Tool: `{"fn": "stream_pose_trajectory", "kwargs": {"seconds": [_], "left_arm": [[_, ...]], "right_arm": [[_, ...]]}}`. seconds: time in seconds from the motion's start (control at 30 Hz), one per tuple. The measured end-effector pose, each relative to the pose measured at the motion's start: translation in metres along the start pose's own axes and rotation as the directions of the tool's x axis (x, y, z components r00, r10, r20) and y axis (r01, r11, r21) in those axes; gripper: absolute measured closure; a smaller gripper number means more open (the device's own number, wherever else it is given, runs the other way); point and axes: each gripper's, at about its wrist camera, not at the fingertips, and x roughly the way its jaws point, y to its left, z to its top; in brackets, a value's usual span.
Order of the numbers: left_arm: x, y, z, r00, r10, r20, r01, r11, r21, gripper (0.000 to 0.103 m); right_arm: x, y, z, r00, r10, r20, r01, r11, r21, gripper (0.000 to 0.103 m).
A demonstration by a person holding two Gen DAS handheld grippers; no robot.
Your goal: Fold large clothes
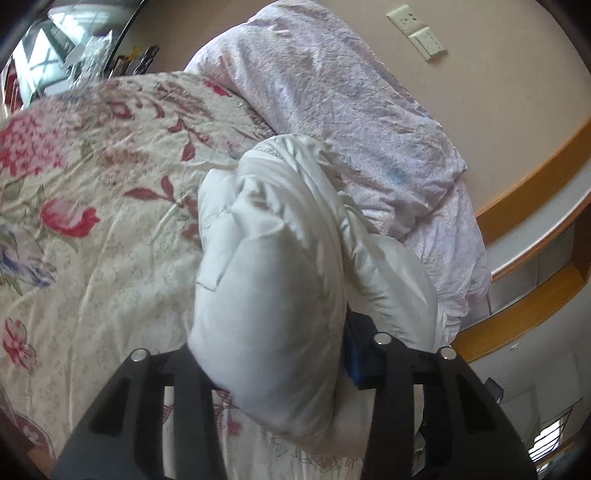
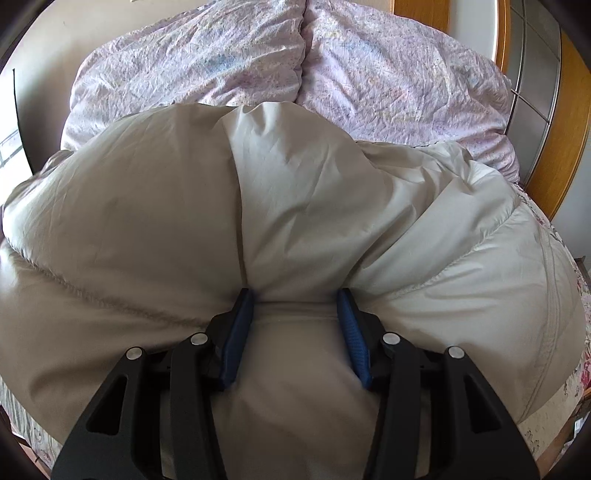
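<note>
A white padded coat lies bunched on the bed. In the left wrist view a thick roll of it fills the space between the fingers of my left gripper. It presses against the blue right pad and hides the left pad. In the right wrist view the same coat spreads wide in puffy quilted panels. My right gripper pinches a fold of it between its two blue pads, which stand partly apart with the cloth squeezed between them.
The bed has a floral sheet. A crumpled lilac duvet is piled behind the coat. A wooden headboard and wall sockets lie beyond. A window and clutter are at the far left.
</note>
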Motion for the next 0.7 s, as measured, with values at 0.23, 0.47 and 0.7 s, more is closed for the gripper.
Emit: {"fn": "stream_pose_trajectory", "kwargs": {"seconds": [0.23,0.47,0.7], "left_arm": [[-0.024,-0.087,0.006,0.996,-0.056,0.065,0.038,0.967,0.252,0.066],[-0.029,-0.19,-0.019,0.976,-0.212,0.049,0.162,0.86,0.483,0.065],[0.019,-0.267,-0.055,0.947,-0.298,-0.122,0.316,0.785,0.532,0.06]], "right_arm": [[0.0,0.0,-0.001,1.0,-0.005,-0.003,0.005,1.0,-0.003,0.053],[0.001,-0.009,0.001,0.998,0.052,-0.019,-0.051,0.999,0.005,0.053],[-0.006,-0.031,0.001,0.986,0.17,0.001,-0.17,0.985,0.013,0.054]]}}
